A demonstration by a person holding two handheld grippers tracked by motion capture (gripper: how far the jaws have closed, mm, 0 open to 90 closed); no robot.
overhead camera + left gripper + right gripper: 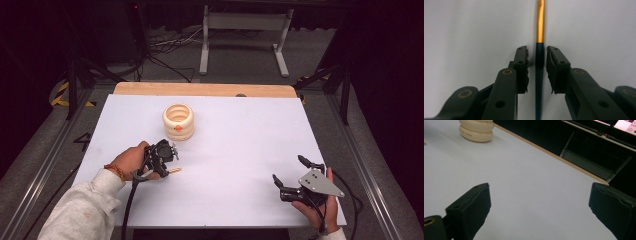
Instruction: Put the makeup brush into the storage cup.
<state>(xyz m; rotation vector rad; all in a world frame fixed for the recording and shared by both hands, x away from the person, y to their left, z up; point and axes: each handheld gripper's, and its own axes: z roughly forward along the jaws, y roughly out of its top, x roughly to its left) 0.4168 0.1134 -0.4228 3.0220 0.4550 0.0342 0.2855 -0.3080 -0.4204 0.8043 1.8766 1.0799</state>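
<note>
A thin stick, dark along most of its length with a gold end (pixel 539 25), lies flat on the white table; its gold tip (pixel 174 171) pokes out below the left gripper. My left gripper (pixel 168 164) points down at it, and its jaws stand one on each side of the dark shaft (pixel 537 49), open with narrow gaps and not clamped. A cream ribbed ring-shaped pot (pixel 178 121) with an orange mark stands upright beyond it, also at the top left of the right gripper view (pixel 476 130). My right gripper (pixel 287 168) hovers near the front right, wide open (pixel 540 186) and holding nothing.
White sheet (pixel 240 135) covers the table, with a wooden strip (pixel 200 89) along the far edge. Beyond that edge are a dark floor, cables and a grey metal stand (pixel 244 30). The right gripper's cable (pixel 352 200) loops off the table's right side.
</note>
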